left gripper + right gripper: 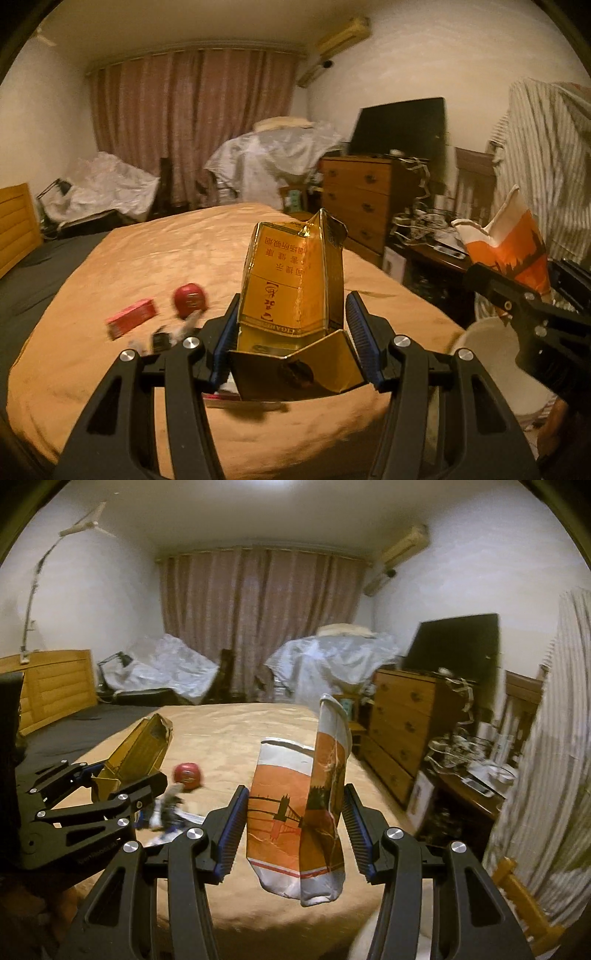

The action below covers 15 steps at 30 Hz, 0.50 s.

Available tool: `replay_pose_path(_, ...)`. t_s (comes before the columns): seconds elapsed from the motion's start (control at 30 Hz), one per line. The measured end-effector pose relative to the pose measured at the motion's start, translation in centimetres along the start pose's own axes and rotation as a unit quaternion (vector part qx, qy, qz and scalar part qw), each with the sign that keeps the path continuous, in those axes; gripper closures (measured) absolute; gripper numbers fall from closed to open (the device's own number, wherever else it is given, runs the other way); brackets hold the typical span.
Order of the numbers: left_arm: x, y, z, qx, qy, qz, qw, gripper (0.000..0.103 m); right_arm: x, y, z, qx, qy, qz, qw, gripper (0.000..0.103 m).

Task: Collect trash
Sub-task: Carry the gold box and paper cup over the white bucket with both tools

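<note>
My left gripper [291, 332] is shut on a torn gold cigarette carton [291, 291] and holds it upright above the orange bedspread [110, 369]. My right gripper [295, 823] is shut on a crushed orange and white paper cup [295, 812], also held above the bed. The right gripper and cup [513, 251] show at the right of the left wrist view. The left gripper and carton [136, 749] show at the left of the right wrist view. On the bed lie a red round lid [189, 300], a small red box [130, 317] and a crumpled wrapper [168, 812].
A white bin [495, 365] stands off the bed's right corner, below the right gripper. A wooden chest of drawers [358, 199] with a black TV [399, 125], a cluttered side table [436, 236] and a hanging striped garment [546, 147] are at the right. Covered furniture lines the curtain wall.
</note>
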<state>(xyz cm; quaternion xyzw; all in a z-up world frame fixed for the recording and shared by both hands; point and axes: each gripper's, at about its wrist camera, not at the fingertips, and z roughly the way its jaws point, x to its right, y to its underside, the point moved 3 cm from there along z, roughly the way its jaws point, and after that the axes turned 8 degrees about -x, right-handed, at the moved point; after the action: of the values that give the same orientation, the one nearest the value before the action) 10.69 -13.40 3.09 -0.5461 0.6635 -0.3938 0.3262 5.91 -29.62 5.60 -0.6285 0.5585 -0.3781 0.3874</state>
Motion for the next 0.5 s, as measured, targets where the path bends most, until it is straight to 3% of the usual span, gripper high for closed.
replay_pose_path(0.33,8.8,-0.5,2.5,-0.017,0.066,0.053,0.9963,0.05,13.8,3.0,-1.8,-0.038,0.073,0.034,0.996,0.05)
replay_pose_path(0.5,12.8,-0.4,4.2,-0.047,0.106,0.083,0.9898,0.049,21.1,4.6,-1.1,-0.093,0.088,0.058,0.99,0.05)
